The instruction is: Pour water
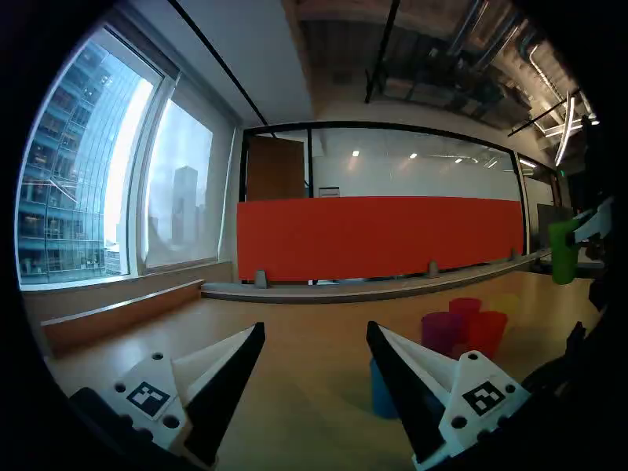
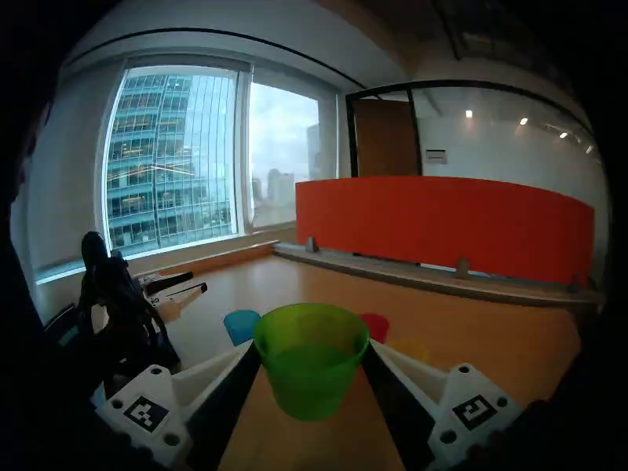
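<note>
In the right gripper view, the right gripper [image 2: 312, 347] has its jaws grasping an upright green cup [image 2: 312, 369] at bottom centre, with a blue cup [image 2: 241, 324] and a red cup [image 2: 375, 324] standing on the wooden desk [image 2: 487, 337] just behind it. In the left gripper view, the left gripper [image 1: 314, 325] sits along the bottom of the frame, jaws released and empty, and a purple cup [image 1: 438, 330] stands at lower right.

An office: a long tabletop [image 1: 314, 392] with an orange divider [image 1: 377, 235], glass partition [image 1: 408, 161], high-rise windows [image 2: 173, 157].
</note>
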A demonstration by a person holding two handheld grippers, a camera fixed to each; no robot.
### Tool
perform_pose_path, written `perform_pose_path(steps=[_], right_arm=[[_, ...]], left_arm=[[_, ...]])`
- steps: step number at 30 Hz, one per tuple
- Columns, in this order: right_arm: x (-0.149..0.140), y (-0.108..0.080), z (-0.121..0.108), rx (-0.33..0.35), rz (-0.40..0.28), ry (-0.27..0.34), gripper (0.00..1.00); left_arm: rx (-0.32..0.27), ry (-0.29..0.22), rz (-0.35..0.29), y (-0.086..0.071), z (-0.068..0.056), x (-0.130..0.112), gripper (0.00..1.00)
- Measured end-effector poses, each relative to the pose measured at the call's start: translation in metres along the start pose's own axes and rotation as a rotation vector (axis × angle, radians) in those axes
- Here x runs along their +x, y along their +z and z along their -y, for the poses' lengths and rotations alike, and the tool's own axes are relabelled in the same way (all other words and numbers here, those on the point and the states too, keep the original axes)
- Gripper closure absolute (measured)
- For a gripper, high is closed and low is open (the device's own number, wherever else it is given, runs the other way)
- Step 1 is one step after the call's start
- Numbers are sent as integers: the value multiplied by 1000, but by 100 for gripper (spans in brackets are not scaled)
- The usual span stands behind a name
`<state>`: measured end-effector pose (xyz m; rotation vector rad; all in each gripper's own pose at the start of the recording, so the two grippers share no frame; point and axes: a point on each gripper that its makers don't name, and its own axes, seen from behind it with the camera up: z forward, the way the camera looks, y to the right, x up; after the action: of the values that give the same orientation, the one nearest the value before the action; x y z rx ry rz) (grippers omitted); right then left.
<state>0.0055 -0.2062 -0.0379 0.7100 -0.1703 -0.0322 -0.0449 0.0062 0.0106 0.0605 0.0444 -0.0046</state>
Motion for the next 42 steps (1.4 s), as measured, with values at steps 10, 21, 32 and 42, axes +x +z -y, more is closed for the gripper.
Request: perform_pose_path(steps=[10,21,32,42], right_arm=[[3,-5,-4,-8,-9,3,11],[6,-9,-4,-10,-22,0,11],[12,-13,-4,-5,-47,-9,11],[23,-17,-4,2,-69,-9,11]], left_arm=[[-13,-22,21,0,-2,-6,4],[-18,-19,55,2,-4,-15,4],[-17,-18,56,2,-4,-13,4],[-17,-17,56,0,-3,-13,4]])
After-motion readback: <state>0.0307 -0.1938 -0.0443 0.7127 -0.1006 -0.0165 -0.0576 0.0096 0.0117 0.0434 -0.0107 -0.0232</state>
